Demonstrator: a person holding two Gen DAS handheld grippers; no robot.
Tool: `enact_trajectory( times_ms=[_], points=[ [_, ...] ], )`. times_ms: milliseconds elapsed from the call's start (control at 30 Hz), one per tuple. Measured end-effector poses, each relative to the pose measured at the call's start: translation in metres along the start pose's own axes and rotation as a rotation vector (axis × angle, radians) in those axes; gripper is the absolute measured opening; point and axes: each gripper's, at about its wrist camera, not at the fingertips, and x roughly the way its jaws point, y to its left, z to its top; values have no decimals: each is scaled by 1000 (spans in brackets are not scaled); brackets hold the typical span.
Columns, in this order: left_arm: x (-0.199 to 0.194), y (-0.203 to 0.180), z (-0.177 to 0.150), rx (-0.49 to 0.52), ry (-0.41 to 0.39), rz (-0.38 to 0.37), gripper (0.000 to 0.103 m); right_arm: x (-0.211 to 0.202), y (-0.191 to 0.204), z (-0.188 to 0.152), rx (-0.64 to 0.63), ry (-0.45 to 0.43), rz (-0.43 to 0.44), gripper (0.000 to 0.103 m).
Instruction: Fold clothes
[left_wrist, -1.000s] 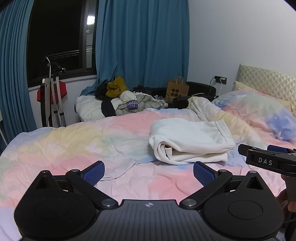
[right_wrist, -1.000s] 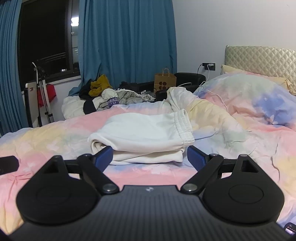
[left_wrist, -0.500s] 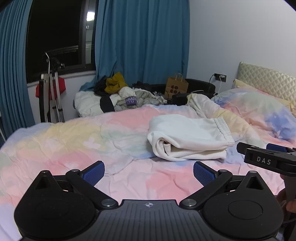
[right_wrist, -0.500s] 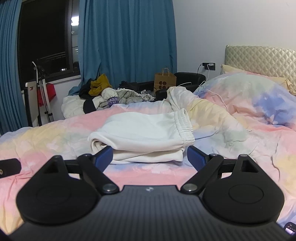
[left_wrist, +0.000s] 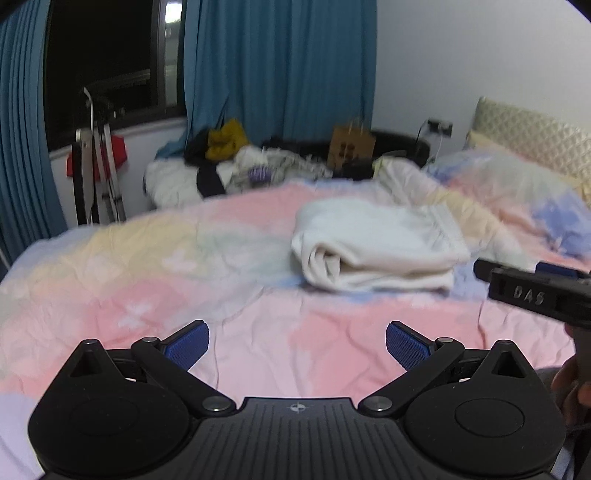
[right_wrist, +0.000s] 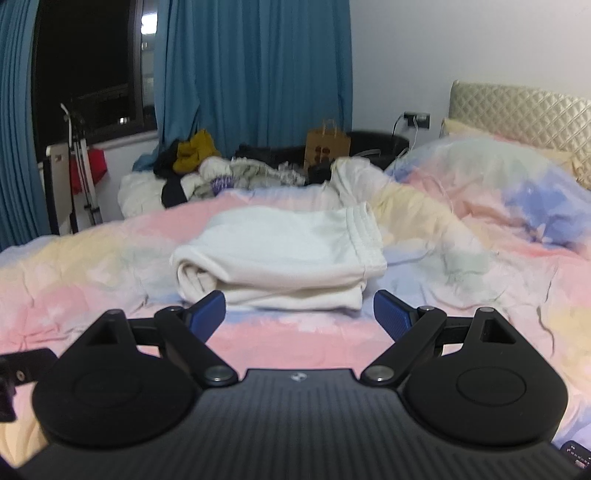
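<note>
Across the pastel duvet (left_wrist: 155, 280), left wrist view puts the folded white garment (left_wrist: 373, 247) far-right of the wide, empty left gripper (left_wrist: 297, 341), while right wrist view shows it (right_wrist: 280, 258) lying crosswise just beyond the equally wide, empty right gripper (right_wrist: 299, 310), the nearer one.

black ribbed left gripper (left_wrist: 297, 345), blue textured fingers (left_wrist: 186, 345), silver pivot screws, right gripper (right_wrist: 299, 314) marked "das"

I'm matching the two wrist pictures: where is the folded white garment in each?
Left wrist: white garment lies right of centre on the bed, beyond the fingers.
Right wrist: white garment lies at centre, just past the fingers.
Shared landmark: the brown paper bag by the blue curtain, behind the bed.
</note>
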Motion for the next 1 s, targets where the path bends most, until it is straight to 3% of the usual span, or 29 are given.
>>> enact_trajectory(
  times_ms=[133, 200, 367, 1000],
  points=[
    [-12, -2, 1, 8, -87, 16, 103, -3, -1, 0, 1, -30, -3, 89],
    [-14, -4, 1, 15, -93, 18, 103, -1, -2, 1, -7, -25, 0, 89],
    [-4, -1, -1, -7, -35, 22, 103, -1, 1, 2, -18, -15, -1, 89],
    [-6, 4, 0, -12, -32, 30, 103, 1, 3, 4, -24, 2, -3, 89]
  ],
)
